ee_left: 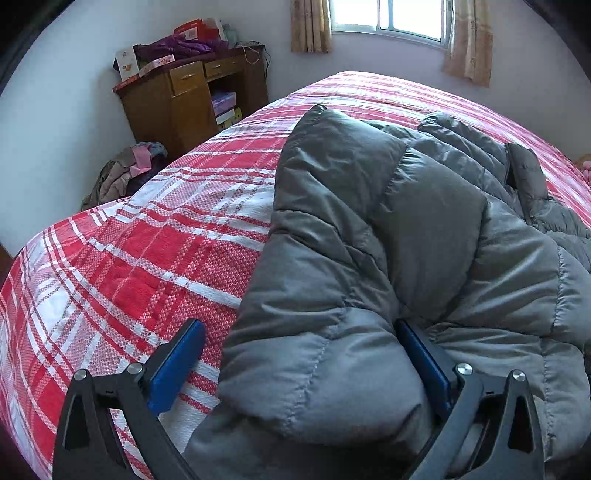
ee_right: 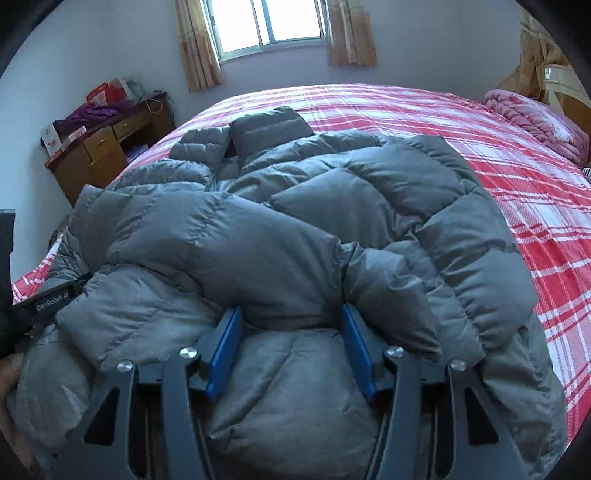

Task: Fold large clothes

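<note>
A grey puffer jacket (ee_left: 424, 229) lies on the bed with red and white plaid cover (ee_left: 155, 251). Both sleeves are folded across its body. My left gripper (ee_left: 301, 339) is open, and the jacket's near left edge bulges between its blue pads (ee_left: 173, 369). In the right wrist view the jacket (ee_right: 295, 206) fills the middle, collar at the far end. My right gripper (ee_right: 291, 325) is partly closed around a thick fold of the jacket's near hem, with both pads (ee_right: 225, 347) pressing into the fabric. The left gripper's body (ee_right: 48, 299) shows at the left edge.
A wooden desk (ee_left: 192, 99) with boxes and purple clothes stands by the far wall, with a clothes pile (ee_left: 125, 173) on the floor beside it. A pink folded quilt (ee_right: 535, 118) lies at the bed's far right. A window with curtains (ee_right: 266, 26) is behind.
</note>
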Available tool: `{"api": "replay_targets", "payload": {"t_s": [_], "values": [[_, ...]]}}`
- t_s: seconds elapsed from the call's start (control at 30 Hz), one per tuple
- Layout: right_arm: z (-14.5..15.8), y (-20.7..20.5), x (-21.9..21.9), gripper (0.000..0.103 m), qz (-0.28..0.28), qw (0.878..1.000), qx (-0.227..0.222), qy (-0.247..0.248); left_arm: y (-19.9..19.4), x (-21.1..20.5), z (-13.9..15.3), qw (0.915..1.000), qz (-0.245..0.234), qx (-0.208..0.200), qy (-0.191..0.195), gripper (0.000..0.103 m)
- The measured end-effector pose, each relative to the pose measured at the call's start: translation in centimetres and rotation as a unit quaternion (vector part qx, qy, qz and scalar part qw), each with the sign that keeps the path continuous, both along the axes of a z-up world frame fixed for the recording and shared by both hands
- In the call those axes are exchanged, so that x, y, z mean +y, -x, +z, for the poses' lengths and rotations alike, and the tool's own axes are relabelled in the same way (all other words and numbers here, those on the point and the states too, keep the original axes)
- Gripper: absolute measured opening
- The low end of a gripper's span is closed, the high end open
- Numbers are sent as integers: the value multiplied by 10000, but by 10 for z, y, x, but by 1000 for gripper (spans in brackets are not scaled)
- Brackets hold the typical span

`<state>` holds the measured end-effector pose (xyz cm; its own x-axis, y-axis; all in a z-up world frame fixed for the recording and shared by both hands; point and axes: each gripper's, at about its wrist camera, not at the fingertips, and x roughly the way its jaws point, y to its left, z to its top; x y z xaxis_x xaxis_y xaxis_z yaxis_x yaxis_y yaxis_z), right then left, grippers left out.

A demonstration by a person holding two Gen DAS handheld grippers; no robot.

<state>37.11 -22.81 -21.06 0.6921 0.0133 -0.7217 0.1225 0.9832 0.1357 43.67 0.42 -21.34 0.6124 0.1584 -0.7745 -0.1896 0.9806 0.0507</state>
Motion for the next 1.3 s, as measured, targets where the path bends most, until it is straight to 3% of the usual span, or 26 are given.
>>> {"api": "replay_targets", "payload": {"t_s": [0.2, 0.3, 0.4, 0.5, 0.63, 0.77, 0.9, 1.3], "values": [[-1, -3, 4, 58, 4, 9999, 65, 114, 9, 9, 13, 9999, 66, 38, 108, 102], [9, 0, 6, 57, 154, 9995, 102, 263, 29, 21, 50, 9988, 46, -432, 236, 102], [40, 17, -3, 59, -25, 9991, -423, 58, 33, 25, 84, 9951, 50, -920, 366, 102], [66, 13, -4, 59, -84, 9974, -710, -118, 15, 17, 96, 9939, -28, -946, 569, 102], [67, -18, 3, 50, 13, 9982, -574, -153, -19, -3, 76, 9966, -76, -765, 290, 102], [37, -45, 1, 50, 9, 9995, -156, -275, -54, -4, 24, 9994, 107, -155, -288, 102], [8, -51, -3, 47, 89, 9998, 24, -147, -59, 11, 3, 9998, 73, 1, 209, 102], [1, -55, 1, 47, 77, 9999, 67, -36, -62, 9, -2, 9999, 86, 33, 83, 102]]}}
